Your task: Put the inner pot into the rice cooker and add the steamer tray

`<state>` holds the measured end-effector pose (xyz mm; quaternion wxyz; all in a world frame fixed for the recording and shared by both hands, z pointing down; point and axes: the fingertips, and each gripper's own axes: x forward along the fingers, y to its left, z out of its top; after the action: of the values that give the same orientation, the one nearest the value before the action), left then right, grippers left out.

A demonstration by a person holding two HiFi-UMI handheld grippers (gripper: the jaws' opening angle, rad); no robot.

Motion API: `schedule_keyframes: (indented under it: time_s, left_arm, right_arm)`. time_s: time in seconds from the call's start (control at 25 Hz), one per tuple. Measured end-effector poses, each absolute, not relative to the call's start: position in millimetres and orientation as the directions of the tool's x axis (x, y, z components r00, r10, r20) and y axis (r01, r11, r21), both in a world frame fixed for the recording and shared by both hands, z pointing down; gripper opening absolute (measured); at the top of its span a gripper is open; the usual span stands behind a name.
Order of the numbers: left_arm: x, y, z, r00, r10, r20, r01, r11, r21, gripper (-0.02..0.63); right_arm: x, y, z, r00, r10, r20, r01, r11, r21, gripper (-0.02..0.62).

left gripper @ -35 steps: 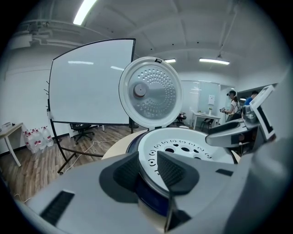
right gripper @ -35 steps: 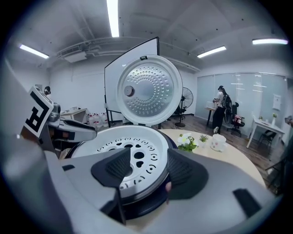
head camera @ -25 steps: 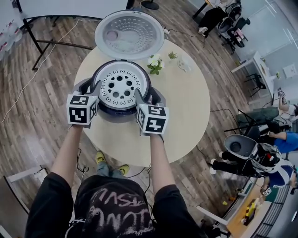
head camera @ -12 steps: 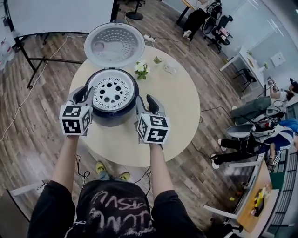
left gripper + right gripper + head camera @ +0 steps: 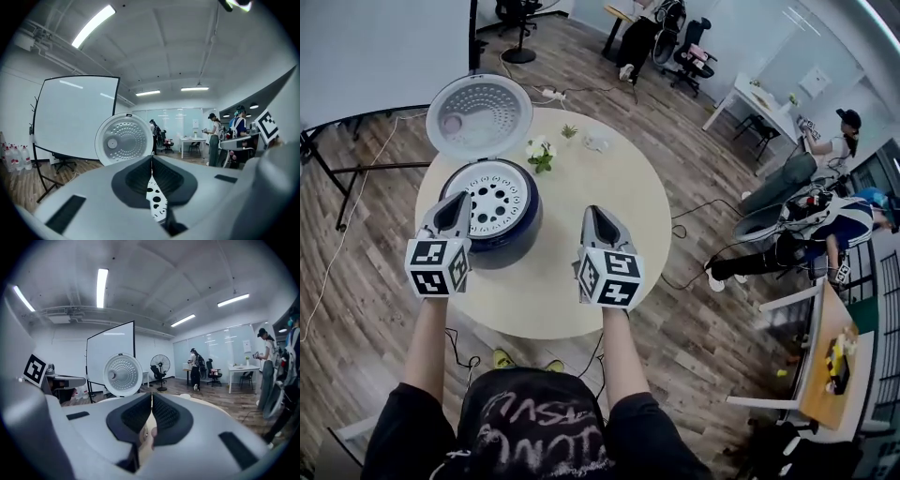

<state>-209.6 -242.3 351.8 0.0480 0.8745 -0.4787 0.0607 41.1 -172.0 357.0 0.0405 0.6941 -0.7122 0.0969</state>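
- Rice cooker (image 5: 499, 246) stands open on the tabletop (image 5: 628, 192), lid (image 5: 478, 114) swung back; steamer tray (image 5: 492, 200) sits inside.
- Left claw (image 5: 457, 202) and right claw (image 5: 593, 214) have just clenched shut, nothing between them.
- Flowers (image 5: 541, 150) stand behind the cooker.

Steamer tray (image 5: 492, 198) in rice cooker (image 5: 512, 247), on table (image 5: 614, 192).

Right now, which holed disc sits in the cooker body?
The white steamer tray with large round holes, flat in the rice cooker; the finely dimpled one is the raised lid behind.
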Motion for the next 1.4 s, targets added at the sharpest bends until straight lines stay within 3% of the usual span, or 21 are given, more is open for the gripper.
schedule_keyframes:
  time_s: [0.24, 0.92, 1.4]
  left_arm:
    - [-191.7, -224.1, 337.6, 0.572, -0.812, 0.113, -0.809, -0.582, -0.087, 0.012]
    - [-213.6, -177.2, 329.5, 0.613, -0.790, 0.003, -0.790, -0.613, 0.026, 0.012]
    - [-228.1, -161.3, 346.8, 0.580, -0.815, 0.014, -0.814, -0.580, -0.022, 0.012]
  right_arm:
    - [78.7, -125.4, 348.5, 0.038, -0.987, 0.159, -0.995, -0.052, -0.085, 0.005]
    - [83.9, -59.6, 343.1, 0.094, -0.992, 0.079, -0.992, -0.100, -0.083, 0.005]
    - [86.4, -48.7, 355.8, 0.082, -0.994, 0.079, -0.992, -0.089, -0.090, 0.004]
